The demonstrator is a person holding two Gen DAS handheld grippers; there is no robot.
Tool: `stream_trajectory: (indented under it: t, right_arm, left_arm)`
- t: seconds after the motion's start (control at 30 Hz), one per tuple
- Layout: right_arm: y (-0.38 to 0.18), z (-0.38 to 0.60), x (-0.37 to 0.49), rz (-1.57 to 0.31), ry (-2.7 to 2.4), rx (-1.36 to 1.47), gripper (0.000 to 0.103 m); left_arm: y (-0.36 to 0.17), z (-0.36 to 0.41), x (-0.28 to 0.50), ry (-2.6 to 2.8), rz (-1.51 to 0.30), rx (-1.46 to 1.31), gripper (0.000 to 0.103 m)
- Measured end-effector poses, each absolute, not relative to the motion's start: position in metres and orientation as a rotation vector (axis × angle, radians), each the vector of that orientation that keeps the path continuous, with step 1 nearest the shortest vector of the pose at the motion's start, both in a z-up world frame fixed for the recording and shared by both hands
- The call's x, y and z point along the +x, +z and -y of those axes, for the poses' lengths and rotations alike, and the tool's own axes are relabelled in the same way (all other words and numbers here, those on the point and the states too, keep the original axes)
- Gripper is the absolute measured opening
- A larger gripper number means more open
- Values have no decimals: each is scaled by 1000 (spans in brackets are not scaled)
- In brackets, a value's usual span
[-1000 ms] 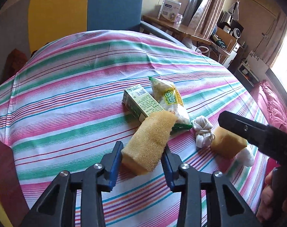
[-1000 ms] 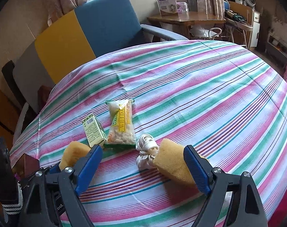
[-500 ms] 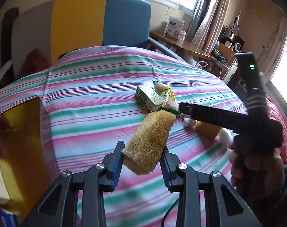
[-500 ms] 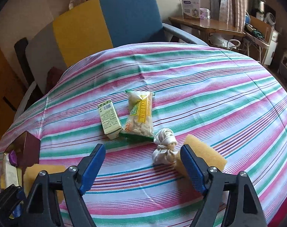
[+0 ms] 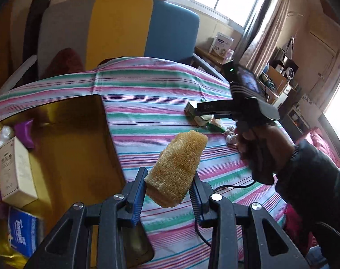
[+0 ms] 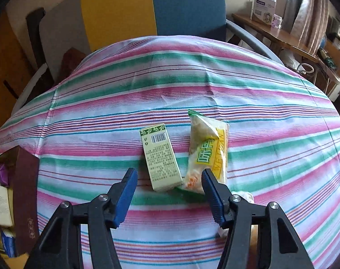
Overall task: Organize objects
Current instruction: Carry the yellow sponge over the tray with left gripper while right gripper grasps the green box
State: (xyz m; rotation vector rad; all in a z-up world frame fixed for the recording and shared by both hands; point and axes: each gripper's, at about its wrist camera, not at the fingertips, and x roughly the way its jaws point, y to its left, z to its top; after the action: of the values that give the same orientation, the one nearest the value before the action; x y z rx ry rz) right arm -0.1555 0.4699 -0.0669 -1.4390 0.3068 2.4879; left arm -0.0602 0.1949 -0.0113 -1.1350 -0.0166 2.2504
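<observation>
— Striped tablecloth (image 6: 192, 85), pink and green, over a round table; blue-and-yellow chair (image 5: 125, 29) at the far side. What do I list as held?

— Item one: yellow sponge (image 5: 177, 168), pinched between the pads of my left gripper (image 5: 168, 192), lifted above the cloth, just right of the gold-lined box (image 5: 64, 139) at the near left.

— And my right gripper (image 6: 168, 192)?

— Jaws closing, nothing pressed yet. The green carton (image 6: 161, 157) lies between them, with the snack packet (image 6: 207, 150) touching its right side.

— Risks?

— I judge the right pad may catch the packet and drag both. The sponge, being soft, could slip out short of the box.
</observation>
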Motion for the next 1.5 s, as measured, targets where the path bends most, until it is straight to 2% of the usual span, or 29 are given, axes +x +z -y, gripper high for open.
stream_trajectory:
  t: [0.13,0.17,0.2,0.27,0.77,1.0,1.3,1.5]
  right_arm:
    - [-79,-465,-182,-200,2454,-1457,63]
    - [-82,-464,-187,-202,2457,-1485,60]
    - [-84,-461,-191,-184,2451,-1511,52]
    - [-90,-457,-193,-143,2422,-1547,30]
    - [-90,-398,-98,-65,2523,-1726,30]
    - [-90,-378,-60,-4,2584,-1673,30]
    - [-89,-370,-61,37,2592,-1623,30]
    - [-88,-368,-61,57,2594,-1613,30]
  left_arm:
    - [-7,-171,-60,2286,54,-1138,36]
    - [-6,-164,-60,2297,62,-1141,36]
    - [-6,-159,-60,2305,71,-1142,36]
    - [-5,-145,-60,2327,98,-1145,36]
    - [-5,-2,-41,2589,310,-1201,36]
    - [-7,62,-24,2720,403,-1217,36]
    - [-17,55,-24,2719,397,-1244,36]
    - [-33,42,-42,2792,289,-1333,37]
